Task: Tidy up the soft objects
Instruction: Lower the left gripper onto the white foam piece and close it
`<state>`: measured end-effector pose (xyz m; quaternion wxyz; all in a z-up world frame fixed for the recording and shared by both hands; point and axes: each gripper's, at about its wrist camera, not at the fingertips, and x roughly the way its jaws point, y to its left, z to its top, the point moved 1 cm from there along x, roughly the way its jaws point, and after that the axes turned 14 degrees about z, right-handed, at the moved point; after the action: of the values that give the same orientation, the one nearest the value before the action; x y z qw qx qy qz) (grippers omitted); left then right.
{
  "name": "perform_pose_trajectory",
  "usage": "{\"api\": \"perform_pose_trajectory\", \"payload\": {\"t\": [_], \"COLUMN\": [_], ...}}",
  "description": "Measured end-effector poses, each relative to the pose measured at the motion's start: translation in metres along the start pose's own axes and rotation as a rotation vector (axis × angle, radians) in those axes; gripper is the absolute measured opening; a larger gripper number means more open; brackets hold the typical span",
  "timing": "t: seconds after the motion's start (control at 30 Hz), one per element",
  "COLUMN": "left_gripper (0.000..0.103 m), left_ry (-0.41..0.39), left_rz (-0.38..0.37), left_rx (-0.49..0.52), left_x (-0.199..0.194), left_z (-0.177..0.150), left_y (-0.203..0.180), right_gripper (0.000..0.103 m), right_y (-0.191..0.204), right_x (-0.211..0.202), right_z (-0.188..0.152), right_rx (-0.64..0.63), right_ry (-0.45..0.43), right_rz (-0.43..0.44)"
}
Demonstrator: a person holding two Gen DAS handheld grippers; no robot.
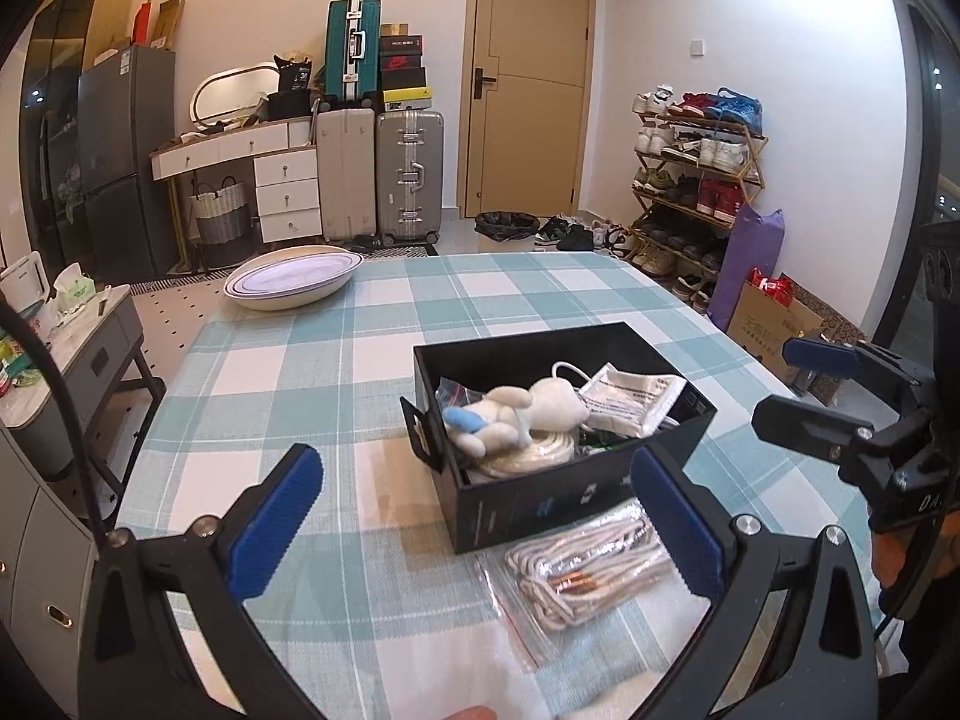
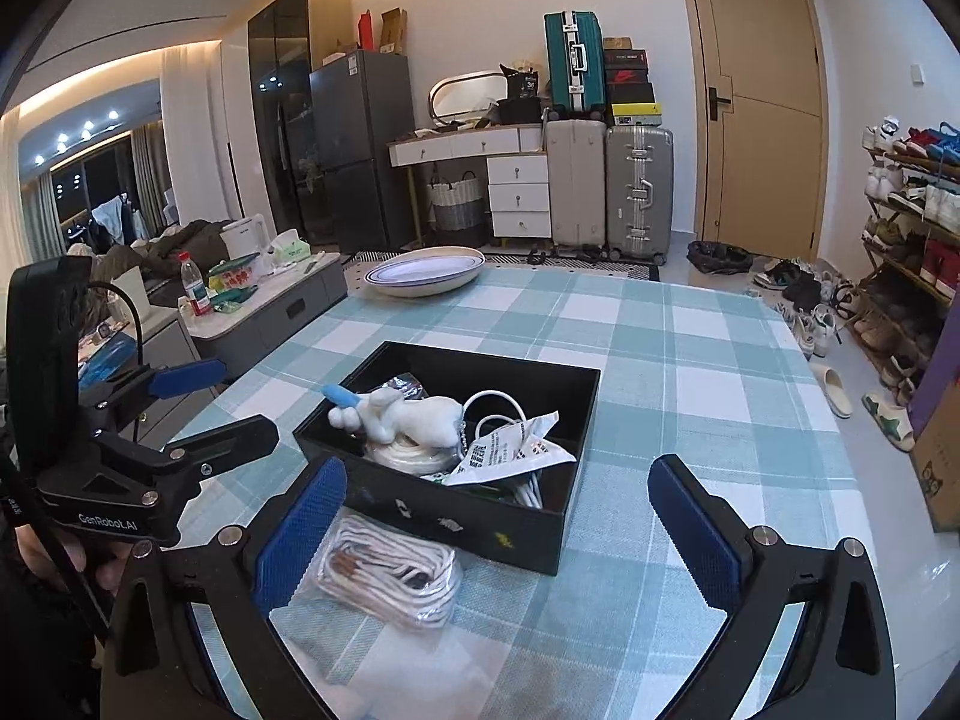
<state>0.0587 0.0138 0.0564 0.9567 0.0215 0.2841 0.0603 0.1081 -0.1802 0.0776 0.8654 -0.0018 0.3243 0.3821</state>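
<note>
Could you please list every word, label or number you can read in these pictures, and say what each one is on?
"GenRobot.AI": on the body of the left tongs, seen in the right wrist view.
"36": on the dark box atop the white desk.
Printing on the white packet in the black box, the shoe boxes and the water bottle is too small or blurred to read.

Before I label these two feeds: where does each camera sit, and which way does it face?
Left wrist: on the left claw, facing the black box and door; right claw at right.
Right wrist: on the right claw, same heading; left claw at left.
Shared: box, plush toy, bagged rope, plate.
</note>
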Motion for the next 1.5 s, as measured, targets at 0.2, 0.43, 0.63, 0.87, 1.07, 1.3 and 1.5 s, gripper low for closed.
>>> {"api": "perform_pose_trajectory", "payload": {"t": [0.2,0.43,0.63,0.87,1.07,1.3,1.5], "left_gripper": [0.103,0.103,0.103,0.103,0.103,0.103,0.103], "left_ry": [0.018,0.035,0.057,0.058,0.073,0.108,0.130], "left_rz": [-0.021,-0.024,-0.025,-0.016,-0.035,-0.068,-0.088], "left_rx": [0.016,0.017,0.013,0.046,0.097,0.120,0.166], "left_x": [-0.015,-0.025,-0.028,-0.035,-0.036,-0.036,-0.035], "left_z": [-0.013,-0.029,-0.047,-0.062,-0.072,-0.080,-0.089], "left_y": [-0.004,-0.004,-0.002,-0.007,-0.021,-0.030,-0.042], "right_gripper": [0.102,0.102,0.102,0.102,0.102,0.102,0.102], "right_y": [0.003,0.005,0.007,0.008,0.008,0.008,0.005], "right_x": [-0.012,-0.018,-0.014,-0.008,-0.007,-0.006,-0.002], "right_z": [-0.011,-0.024,-0.029,-0.031,-0.032,-0.032,-0.036], "right_rx": [0.025,0.040,0.043,0.047,0.048,0.049,0.056], "right_ry": [0.012,0.031,0.050,0.062,0.065,0.066,0.073], "right_rz": [0.015,0.027,0.040,0.051,0.052,0.051,0.052]}}
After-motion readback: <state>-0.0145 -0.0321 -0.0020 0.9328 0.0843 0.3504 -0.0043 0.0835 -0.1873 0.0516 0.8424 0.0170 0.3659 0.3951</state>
